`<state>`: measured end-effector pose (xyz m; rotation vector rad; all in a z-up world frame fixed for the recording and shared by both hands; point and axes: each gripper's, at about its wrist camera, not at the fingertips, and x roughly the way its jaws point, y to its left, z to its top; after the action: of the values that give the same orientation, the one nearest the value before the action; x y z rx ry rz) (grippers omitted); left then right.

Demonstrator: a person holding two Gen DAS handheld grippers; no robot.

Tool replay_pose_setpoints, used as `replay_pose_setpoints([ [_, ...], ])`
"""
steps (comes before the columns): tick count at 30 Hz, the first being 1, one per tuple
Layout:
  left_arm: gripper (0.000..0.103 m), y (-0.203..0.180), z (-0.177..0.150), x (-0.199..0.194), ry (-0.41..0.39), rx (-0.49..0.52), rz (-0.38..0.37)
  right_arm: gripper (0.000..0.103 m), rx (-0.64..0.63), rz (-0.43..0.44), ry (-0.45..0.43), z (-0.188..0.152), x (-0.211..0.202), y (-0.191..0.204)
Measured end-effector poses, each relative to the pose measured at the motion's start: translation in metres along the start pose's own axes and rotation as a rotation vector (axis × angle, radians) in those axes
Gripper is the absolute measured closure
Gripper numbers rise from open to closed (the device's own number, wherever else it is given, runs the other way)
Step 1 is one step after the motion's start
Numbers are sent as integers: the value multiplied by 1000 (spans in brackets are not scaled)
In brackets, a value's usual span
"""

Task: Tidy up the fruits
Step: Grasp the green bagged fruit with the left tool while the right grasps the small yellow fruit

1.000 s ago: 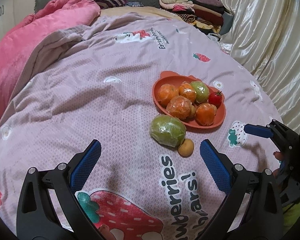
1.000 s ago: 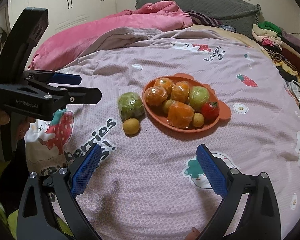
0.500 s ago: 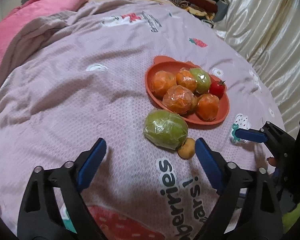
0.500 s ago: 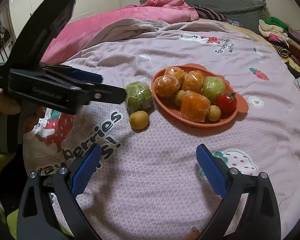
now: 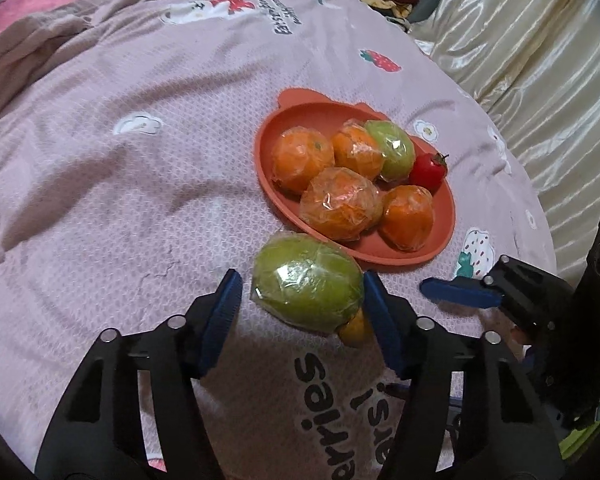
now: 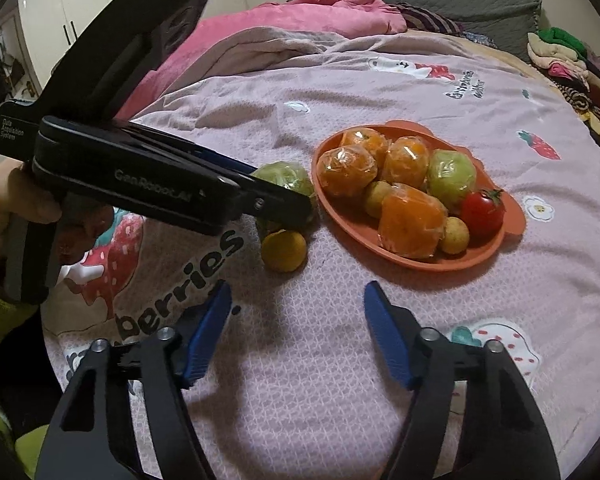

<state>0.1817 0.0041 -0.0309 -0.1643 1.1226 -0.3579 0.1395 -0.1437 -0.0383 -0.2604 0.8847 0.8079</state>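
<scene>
L gripper point(image 5: 300, 304): jaws closing, green fruit point(image 5: 306, 282) between the pads; R pad looks at its skin, L pad still shows a gap, so not clamped. Green fruit lies on bedspread point(image 5: 120, 184) mid-bed, just off the plate point(image 5: 446, 200) rim, wrapped in film. Small yellow fruit point(image 6: 284, 250) touches its near side. R gripper point(image 6: 296, 332): jaws closing, nothing between, over bare bedspread near front edge. Plate holds wrapped oranges point(image 5: 340, 204), another green one, a tomato point(image 5: 428, 168)
</scene>
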Motion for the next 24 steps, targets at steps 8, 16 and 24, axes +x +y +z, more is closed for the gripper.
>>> replay_pose_setpoints([
  [8, 56, 11, 3, 3, 18, -33, -67, 52, -17, 19, 3, 8, 9, 4],
  [16, 56, 20, -2, -6, 2, -60, -88, 71, -71, 8, 29, 19, 26, 9],
  [24, 56, 26, -6, -20, -28, -64, -87, 77, -56, 41, 18, 16, 19, 3],
])
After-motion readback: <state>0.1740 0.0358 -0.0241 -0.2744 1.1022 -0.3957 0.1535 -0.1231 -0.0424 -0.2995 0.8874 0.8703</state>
